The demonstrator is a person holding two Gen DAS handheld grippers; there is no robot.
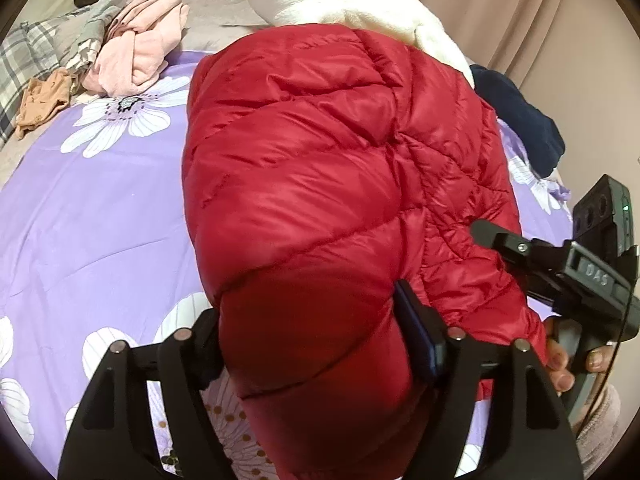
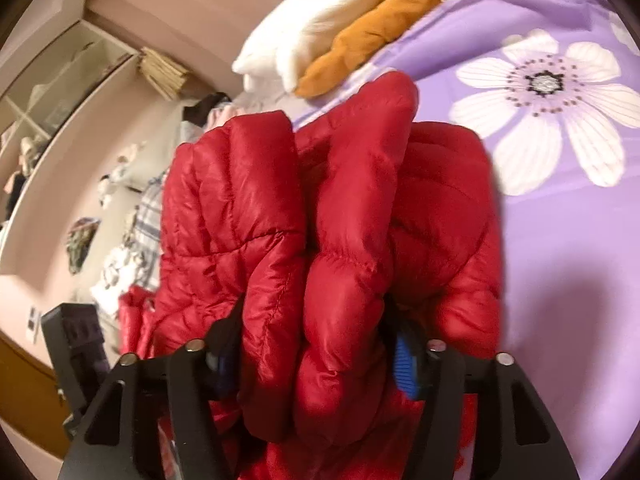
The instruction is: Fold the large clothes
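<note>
Left wrist view, from the left: a heap of plaid and grey bedding (image 1: 48, 40) and a crumpled pink garment (image 1: 140, 44) sit at the far corner of the bed, whose purple floral duvet (image 1: 80, 208) runs under everything. At centre lies the red quilted down jacket (image 1: 320, 152), folded into a thick roll across the duvet, with a white fleece blanket (image 1: 352, 0) beyond it and a dark navy garment (image 1: 520, 116) just beside its right edge. My left hand-held gripper (image 1: 316, 344) is clamped around the near end of the roll, fingers pressed into the padding on both sides. To the right, my right hand-held gripper (image 1: 532, 256) reaches over the jacket's sleeve side.

Right wrist view, left to right: a cluttered wall shelf (image 2: 60, 92), then bunched red jacket (image 2: 340, 240) filling the middle, pinched between that gripper's (image 2: 316, 344) blue-padded fingers (image 2: 404, 364); a mustard garment (image 2: 372, 28) lies far off beside the white blanket.

I judge the fold to be midway, both ends gripped for a lift or a turn. The shell looks slick and the filling springy, so the layers could slide out of either grip and the roll puff open. Pulling unevenly could twist the bundle, or drag its edge onto the navy garment alongside.
</note>
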